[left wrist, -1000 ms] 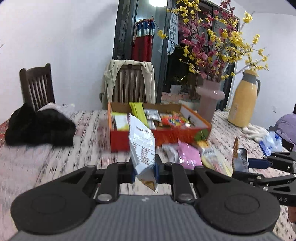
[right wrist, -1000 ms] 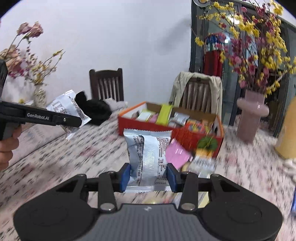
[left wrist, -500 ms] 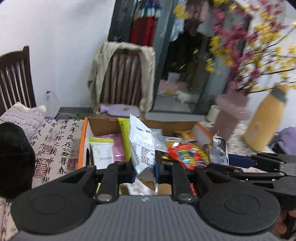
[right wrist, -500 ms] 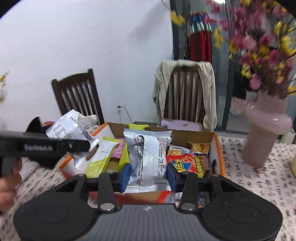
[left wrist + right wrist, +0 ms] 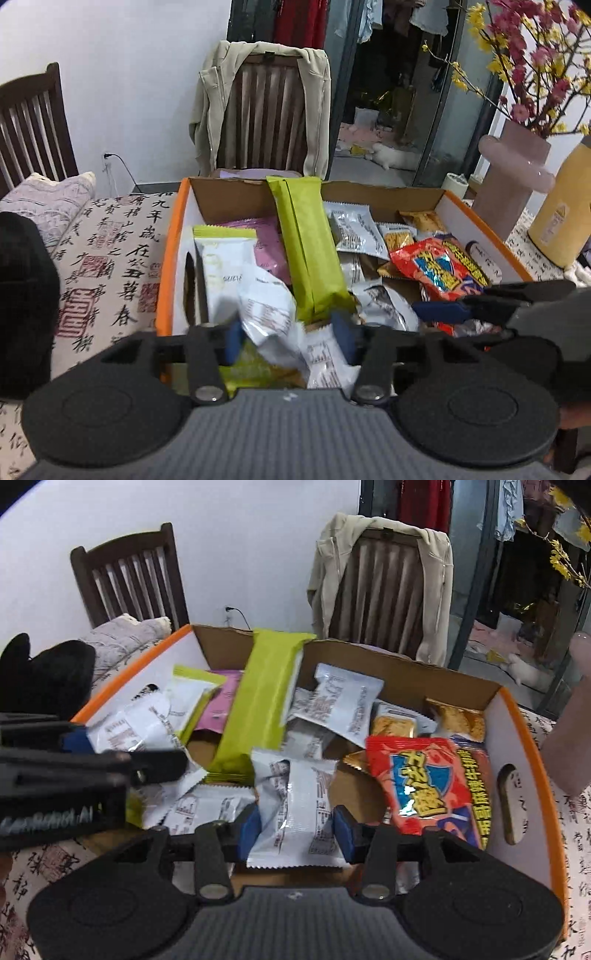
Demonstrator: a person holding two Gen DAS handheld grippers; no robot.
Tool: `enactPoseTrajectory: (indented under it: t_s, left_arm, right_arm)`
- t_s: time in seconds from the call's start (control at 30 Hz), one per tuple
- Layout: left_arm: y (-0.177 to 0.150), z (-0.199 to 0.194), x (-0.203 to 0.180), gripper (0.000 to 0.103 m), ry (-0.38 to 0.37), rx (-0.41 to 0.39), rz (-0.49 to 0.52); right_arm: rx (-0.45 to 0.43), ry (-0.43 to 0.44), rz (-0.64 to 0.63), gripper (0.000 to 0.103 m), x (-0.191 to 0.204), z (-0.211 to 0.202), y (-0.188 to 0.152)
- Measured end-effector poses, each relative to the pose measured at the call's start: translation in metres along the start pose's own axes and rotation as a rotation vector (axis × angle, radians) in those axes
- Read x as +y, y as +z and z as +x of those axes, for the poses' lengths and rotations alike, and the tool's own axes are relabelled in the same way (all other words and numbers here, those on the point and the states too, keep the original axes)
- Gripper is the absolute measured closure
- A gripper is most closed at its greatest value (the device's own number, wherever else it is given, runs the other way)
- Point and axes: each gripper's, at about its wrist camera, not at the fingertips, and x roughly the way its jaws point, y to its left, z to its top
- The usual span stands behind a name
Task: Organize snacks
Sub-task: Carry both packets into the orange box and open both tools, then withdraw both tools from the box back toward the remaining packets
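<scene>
An orange-rimmed cardboard box (image 5: 168, 254) (image 5: 532, 746) holds several snack packets: a long green pack (image 5: 308, 247) (image 5: 258, 694), a red bag (image 5: 437, 267) (image 5: 424, 779) and white sachets. My left gripper (image 5: 288, 339) is open over the box's near left part; a white packet (image 5: 267, 314) lies loose between its spread fingers. It also shows in the right wrist view (image 5: 122, 760). My right gripper (image 5: 297, 829) is shut on a white packet (image 5: 295, 808) and holds it low over the box's near middle. It also shows in the left wrist view (image 5: 454, 308).
The box stands on a table with a calligraphy-print cloth (image 5: 110, 266). A chair with a beige jacket (image 5: 266, 107) is behind it, another chair (image 5: 133, 576) at left. A pink vase (image 5: 513, 177) and yellow flask (image 5: 561, 214) stand right. A black bundle (image 5: 22, 295) lies left.
Both grippers moved forward and down over the box. My left gripper opened and let its white packet go into the box. My right gripper still holds its packet.
</scene>
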Motion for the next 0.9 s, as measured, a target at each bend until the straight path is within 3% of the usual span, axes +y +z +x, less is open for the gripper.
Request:
enactPoseTrajectory:
  t_s: [0.23, 0.47, 0.77, 0.9]
  left_arm:
    - [0.003, -0.050, -0.008, 0.037, 0.008, -0.087, 0.024]
    - [-0.013, -0.125, -0.016, 0.021, 0.018, -0.212, 0.065]
    - [-0.075, -0.212, -0.037, 0.013, 0.027, -0.299, 0.096]
    - [-0.118, -0.245, -0.049, 0.009, 0.068, -0.334, 0.099]
  right_arm:
    - [-0.072, -0.029, -0.002, 0.038, -0.002, -0.039, 0.001]
    - [-0.177, -0.058, 0.014, 0.030, -0.011, -0.115, -0.015]
    - [-0.295, -0.023, 0.024, 0.020, -0.007, -0.212, -0.081]
    - [-0.345, 0.013, 0.013, 0.008, 0.004, -0.247, -0.128]
